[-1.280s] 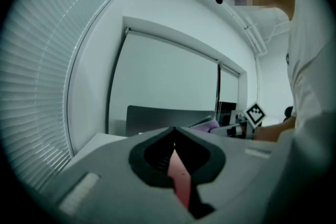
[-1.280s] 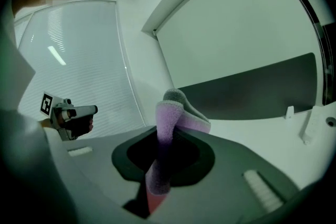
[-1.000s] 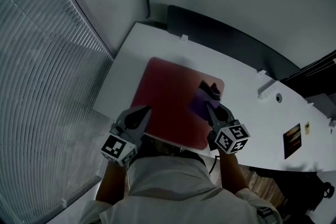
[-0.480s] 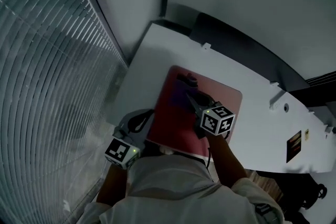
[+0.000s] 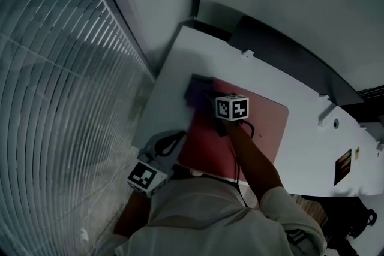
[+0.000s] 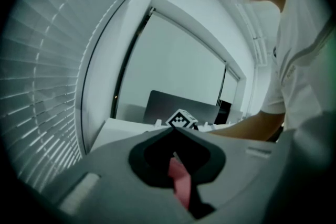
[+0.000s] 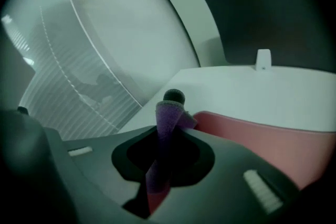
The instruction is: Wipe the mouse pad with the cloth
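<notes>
Right gripper (image 5: 203, 99) pinches a fuzzy purple cloth (image 7: 161, 131) on the flat red rectangular mouse pad's (image 5: 261, 126) far-left corner; left gripper (image 6: 176, 139) clamps its near edge.

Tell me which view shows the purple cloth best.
The right gripper view: the cloth fills the centre, clamped in the shut right tool. The head view shows only a dark patch of it at the mouse pad's far left corner, beside that tool. The left gripper view shows none of it.
</notes>
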A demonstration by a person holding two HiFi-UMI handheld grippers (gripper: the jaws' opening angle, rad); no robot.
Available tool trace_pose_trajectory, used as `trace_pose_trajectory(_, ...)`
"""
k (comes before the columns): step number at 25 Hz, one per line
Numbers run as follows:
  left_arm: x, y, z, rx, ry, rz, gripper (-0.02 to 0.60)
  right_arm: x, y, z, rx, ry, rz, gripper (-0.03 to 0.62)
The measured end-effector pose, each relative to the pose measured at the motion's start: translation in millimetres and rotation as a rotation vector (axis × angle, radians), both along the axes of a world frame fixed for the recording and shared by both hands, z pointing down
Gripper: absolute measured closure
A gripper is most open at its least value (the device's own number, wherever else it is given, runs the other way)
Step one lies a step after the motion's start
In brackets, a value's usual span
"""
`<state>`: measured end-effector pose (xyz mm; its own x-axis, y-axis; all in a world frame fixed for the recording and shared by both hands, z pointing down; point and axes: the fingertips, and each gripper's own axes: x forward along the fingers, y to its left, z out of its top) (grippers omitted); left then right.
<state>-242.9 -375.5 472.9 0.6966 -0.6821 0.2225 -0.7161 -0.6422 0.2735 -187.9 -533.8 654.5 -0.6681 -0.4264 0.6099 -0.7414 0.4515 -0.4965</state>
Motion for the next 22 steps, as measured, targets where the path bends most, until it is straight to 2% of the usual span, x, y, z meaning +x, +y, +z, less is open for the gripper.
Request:
trace_pose_trajectory(5,15.9,-4.2,4.5,0.013,0.024,0.018,0.581,48.1,-3.3,24.6,-0.043,0.093,0.103,0.548)
trace_pose_trajectory(11,53.9,0.1,-6.1,0.025,0.012,0.044,0.581,108.8,8.2,33.6,-0.071,0.136,0.157,0.548)
trace_pose_trajectory(17,104.6,16.7,-12.3,0.061,-0.012,0.072,0.581,185.6,29.6,32.5,-0.086,0.146,0.219,0.548)
trace_pose_trajectory(22,154.7,34.0,-18.0,0.049,-0.022,0.078,0.581,262.8,51.8,33.2,-0.1,0.159,0.29,0.548)
